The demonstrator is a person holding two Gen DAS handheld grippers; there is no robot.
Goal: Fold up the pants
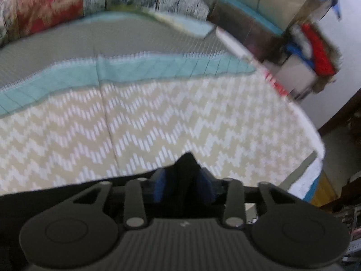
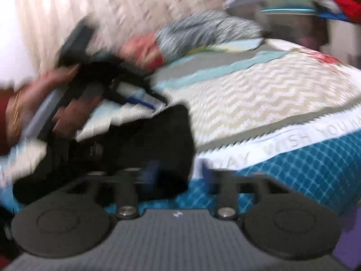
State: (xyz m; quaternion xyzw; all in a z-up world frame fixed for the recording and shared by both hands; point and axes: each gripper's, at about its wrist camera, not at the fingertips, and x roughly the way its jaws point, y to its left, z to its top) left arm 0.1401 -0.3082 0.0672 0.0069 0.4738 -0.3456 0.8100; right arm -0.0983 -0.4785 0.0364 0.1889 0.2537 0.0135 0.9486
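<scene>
Black pants (image 2: 135, 149) lie bunched on the bed near its front edge. In the left wrist view a peak of the black pants (image 1: 186, 164) stands pinched between the blue pads of my left gripper (image 1: 182, 186), which is shut on it. In the right wrist view, my left gripper (image 2: 140, 100) shows blurred in a hand at the pants' far edge. My right gripper (image 2: 180, 171) is open at the pants' right edge. Cloth covers its left finger, and its right pad (image 2: 207, 174) is bare over the blue quilt border.
The bed carries a cream zigzag quilt (image 1: 180, 117) with a teal band (image 1: 135, 72) and a blue checked border (image 2: 304, 162). Patterned pillows (image 1: 45, 2) lie at the head. Boxes with red and blue cloth (image 1: 315, 52) stand beyond the bed's right edge.
</scene>
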